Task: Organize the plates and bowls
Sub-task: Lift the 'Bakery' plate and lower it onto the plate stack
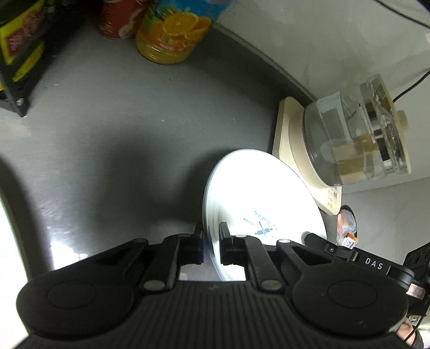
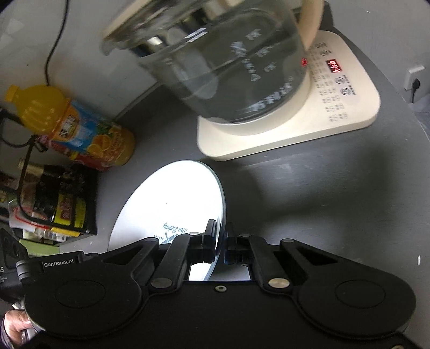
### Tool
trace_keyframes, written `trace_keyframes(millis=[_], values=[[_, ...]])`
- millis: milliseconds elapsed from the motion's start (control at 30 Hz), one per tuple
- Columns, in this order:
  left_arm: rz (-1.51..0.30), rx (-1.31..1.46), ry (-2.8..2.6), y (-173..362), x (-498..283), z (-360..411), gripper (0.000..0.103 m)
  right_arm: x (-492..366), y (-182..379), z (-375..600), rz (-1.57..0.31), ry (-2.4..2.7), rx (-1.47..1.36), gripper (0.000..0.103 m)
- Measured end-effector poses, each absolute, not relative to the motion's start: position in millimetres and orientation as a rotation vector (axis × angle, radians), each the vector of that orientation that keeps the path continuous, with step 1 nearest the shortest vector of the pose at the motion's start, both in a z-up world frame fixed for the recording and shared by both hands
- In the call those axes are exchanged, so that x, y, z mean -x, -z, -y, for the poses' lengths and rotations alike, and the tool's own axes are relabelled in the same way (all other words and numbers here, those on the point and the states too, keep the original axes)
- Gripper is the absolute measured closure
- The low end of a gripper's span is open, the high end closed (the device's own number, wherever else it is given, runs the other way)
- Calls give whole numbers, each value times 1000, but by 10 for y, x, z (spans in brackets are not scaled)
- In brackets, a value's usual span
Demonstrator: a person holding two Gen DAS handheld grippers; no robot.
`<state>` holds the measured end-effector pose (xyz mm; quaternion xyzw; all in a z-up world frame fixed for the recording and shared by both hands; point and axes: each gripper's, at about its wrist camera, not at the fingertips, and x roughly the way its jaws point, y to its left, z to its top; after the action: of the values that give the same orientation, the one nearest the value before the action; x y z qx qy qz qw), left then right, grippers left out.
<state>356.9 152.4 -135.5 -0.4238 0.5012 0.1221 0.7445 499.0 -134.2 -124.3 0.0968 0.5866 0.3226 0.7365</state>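
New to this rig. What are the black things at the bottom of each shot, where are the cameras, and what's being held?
No robot arm here: a person carries two handheld two-finger grippers, each with a fisheye camera looking out along its fingers. The black shapes are those grippers. The left-wrist view shows the left gripper, the right-wrist view the right gripper. Both are closed on opposite rims of one white plate with blue print, held above a dark grey counter. Also on the counter: a glass kettle on a cream base with a lit red display, an orange juice bottle, a red can and a black-and-yellow package.
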Motion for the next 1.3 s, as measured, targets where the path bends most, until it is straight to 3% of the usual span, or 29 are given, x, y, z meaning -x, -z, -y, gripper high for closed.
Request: trace_keyframes(millis=[700,1300], values=[[-928,1021,-469,895,-2398,-2010,95,-4485,821,490,-1234,-998,-126,96],[-839,1104,-647,866,-1579,-2432,95,-3969,833,-322,-1260,-1177,11,96]])
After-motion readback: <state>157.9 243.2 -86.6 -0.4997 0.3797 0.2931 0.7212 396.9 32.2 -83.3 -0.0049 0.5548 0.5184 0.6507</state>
